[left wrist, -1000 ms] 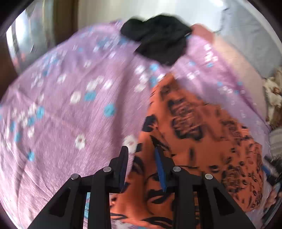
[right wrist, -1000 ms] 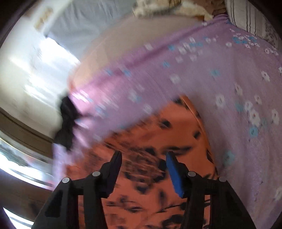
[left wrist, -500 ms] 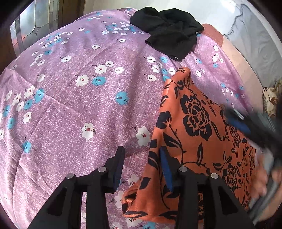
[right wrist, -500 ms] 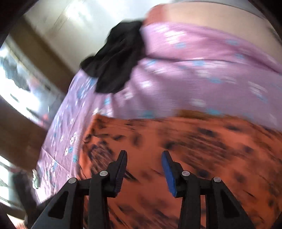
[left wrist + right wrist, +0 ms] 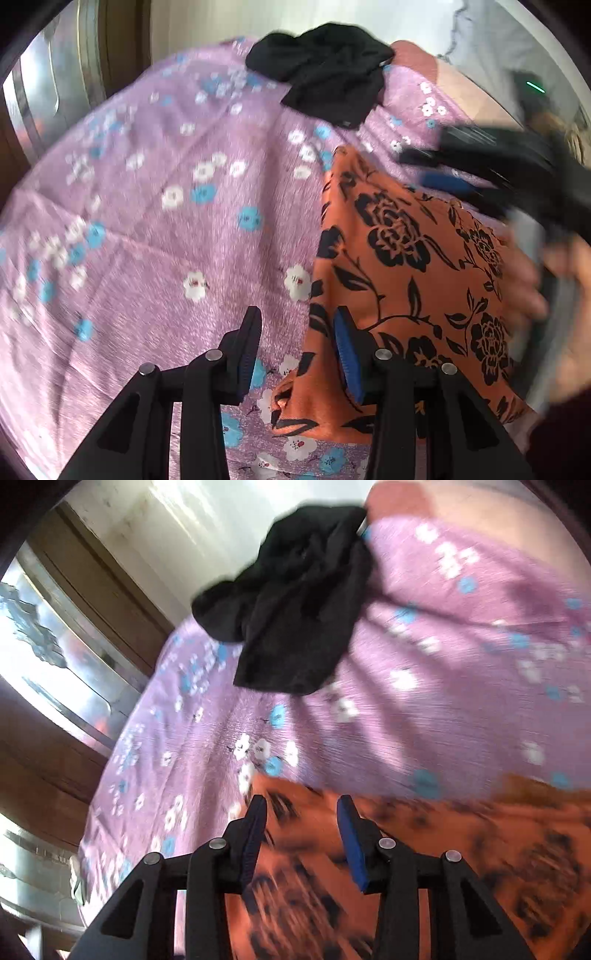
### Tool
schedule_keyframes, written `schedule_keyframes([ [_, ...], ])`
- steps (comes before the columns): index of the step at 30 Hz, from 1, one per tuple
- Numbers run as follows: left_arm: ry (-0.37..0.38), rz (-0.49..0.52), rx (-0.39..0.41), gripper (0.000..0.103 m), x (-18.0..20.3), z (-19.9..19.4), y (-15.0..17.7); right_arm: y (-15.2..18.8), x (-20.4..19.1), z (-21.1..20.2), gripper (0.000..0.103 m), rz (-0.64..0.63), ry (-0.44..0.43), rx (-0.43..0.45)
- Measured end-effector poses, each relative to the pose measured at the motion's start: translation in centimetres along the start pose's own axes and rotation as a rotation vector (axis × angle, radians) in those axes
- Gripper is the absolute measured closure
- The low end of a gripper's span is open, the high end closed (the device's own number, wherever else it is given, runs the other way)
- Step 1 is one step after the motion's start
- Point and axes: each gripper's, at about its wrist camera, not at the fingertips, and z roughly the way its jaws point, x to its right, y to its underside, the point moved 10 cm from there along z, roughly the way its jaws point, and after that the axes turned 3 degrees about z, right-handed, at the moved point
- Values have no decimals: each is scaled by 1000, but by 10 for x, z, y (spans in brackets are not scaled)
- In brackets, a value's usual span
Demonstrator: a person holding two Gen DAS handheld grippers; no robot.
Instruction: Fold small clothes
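**Both grippers hang released over the orange cloth**

An orange garment with black roses [image 5: 402, 280] lies spread on a purple bedsheet dotted with white and blue flowers [image 5: 155, 236], on the right side of the left wrist view. The left gripper [image 5: 295, 350] hovers over the garment's near left edge, its jaws apart with nothing pinched between them; one blue pad sits over the sheet, the other over the orange fabric.

The right gripper [image 5: 301, 834] also stands released over the far left part of the same garment [image 5: 443, 849] (this view is blurred, so the print reads only as dark smears). Its jaws have just been closing, yet no cloth is between them. In the left wrist view it shows as a dark blur at the right [image 5: 480, 173], with the person's hand [image 5: 554, 295] below it.

A crumpled black garment [image 5: 325, 74] rests at the far edge of the bed, well apart from the orange one.
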Motion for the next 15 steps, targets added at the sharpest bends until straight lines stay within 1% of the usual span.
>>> schedule_keyframes([
  [3, -13, 43, 53, 60, 14, -14, -3, 25, 30, -64, 60, 12, 18, 41],
  [5, -21, 63, 78, 60, 22, -20, -3, 43, 52, -95, 60, 10, 68, 53],
  [6, -30, 78, 94, 60, 26, -25, -2, 50, 61, -102, 60, 15, 85, 54],
  [8, -46, 99, 121, 60, 37, -30, -2, 75, 89, -132, 60, 44, 123, 56],
  [12, -67, 119, 171, 60, 49, -38, -6, 118, 128, -164, 60, 102, 179, 40],
  [15, -84, 128, 185, 60, 59, -35, -10, 140, 149, -158, 60, 147, 199, 13],
])
